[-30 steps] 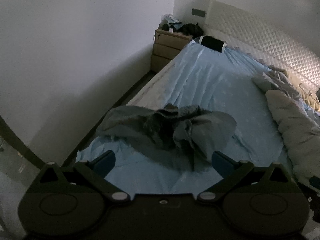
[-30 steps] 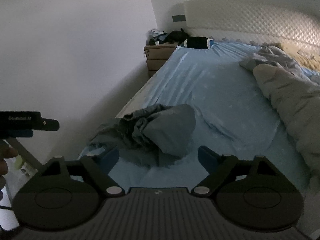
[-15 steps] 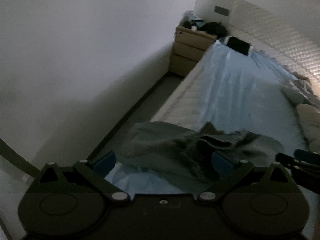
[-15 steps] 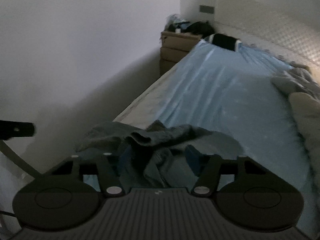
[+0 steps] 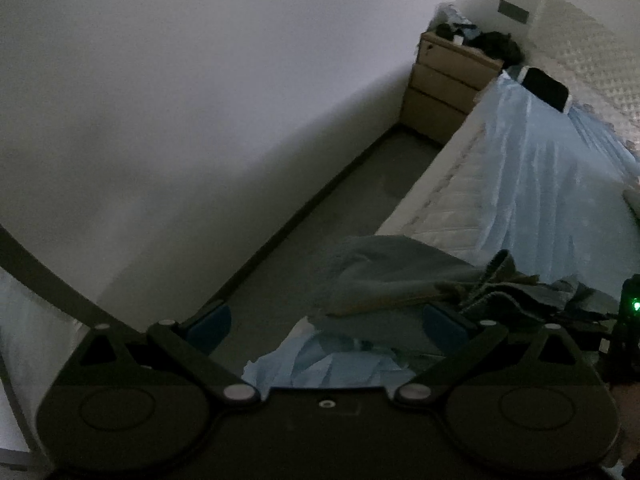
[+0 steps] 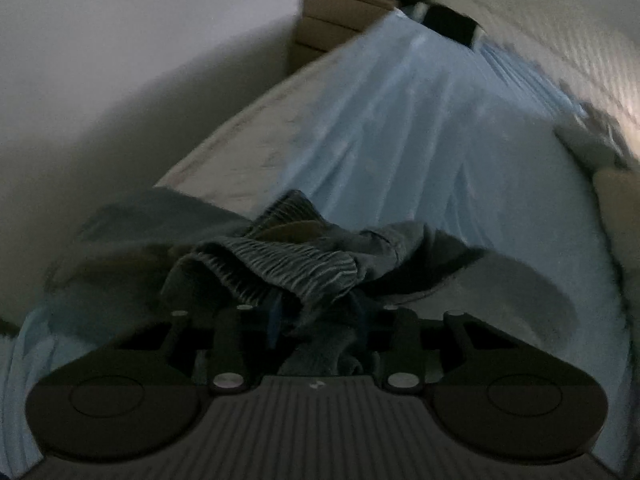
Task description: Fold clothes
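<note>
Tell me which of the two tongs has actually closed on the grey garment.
The right tongs: their blue pads are pinched together on the ribbed edge of the grey garment. The left tongs stand wide open, nothing between their pads.

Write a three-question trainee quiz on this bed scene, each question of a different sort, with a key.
1. True or false: the left gripper has its jaws shut on the garment.
2. Multiple choice: what is the right gripper doing? A) hanging open over the floor B) clamped on a bunch of the garment C) holding a pillow
3. Fill in: the garment lies crumpled on the blue ____ near the edge of the bed.

Key: 1 false, the left jaws stand wide apart with nothing between them. 2 B, ribbed grey cloth is bunched between the closed jaws. 3 sheet.
</note>
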